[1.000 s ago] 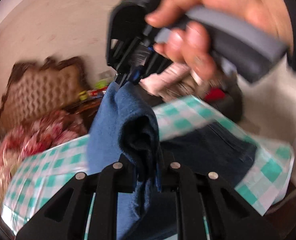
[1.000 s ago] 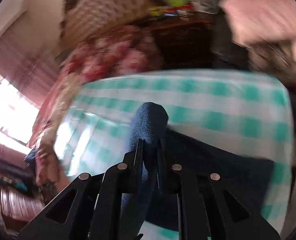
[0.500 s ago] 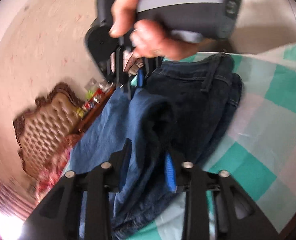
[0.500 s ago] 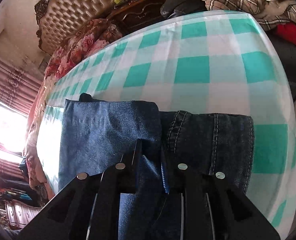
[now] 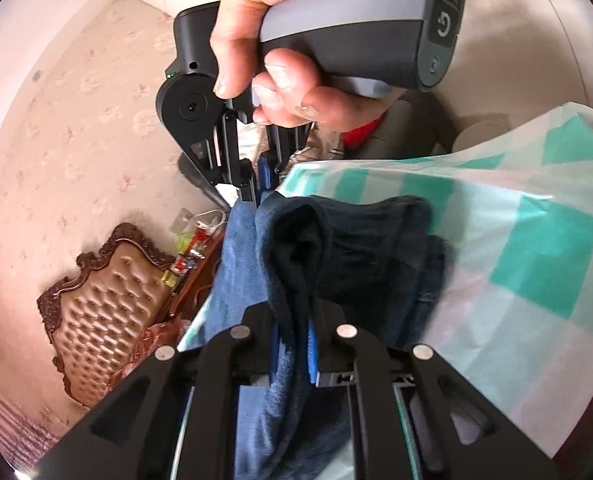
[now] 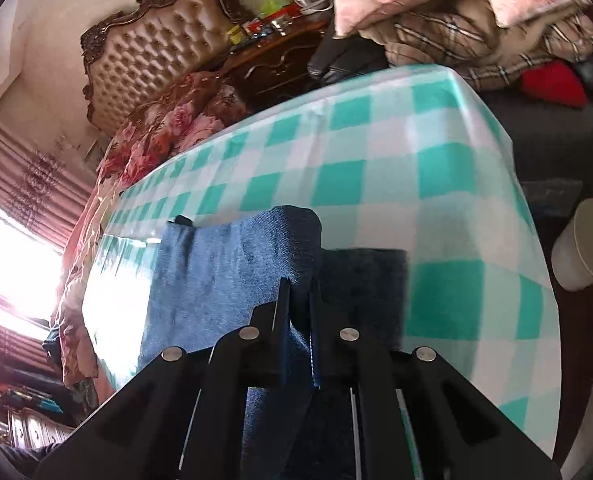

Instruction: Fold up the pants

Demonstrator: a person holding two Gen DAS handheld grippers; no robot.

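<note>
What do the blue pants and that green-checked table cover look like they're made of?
The pants look like denim: a matte blue woven cloth with fine diagonal grain, bunching thickly where the right gripper pinches it. The table cover is probably plastic or vinyl: a smooth, slightly glossy sheet with window glare, though coated cloth is possible.

pants (image 6: 224, 280) | blue denim, dark inner face | folded over, bunched edge raised | on checked tablecloth (image 6: 436, 184)

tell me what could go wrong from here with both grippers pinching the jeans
1. The left gripper and right gripper each pinch only a narrow bunch of the dark blue denim jeans, so the cloth might slip out.
2. The jeans lie near the edge of the green-and-white checked tablecloth, so a dropped fold could slide off.
</note>
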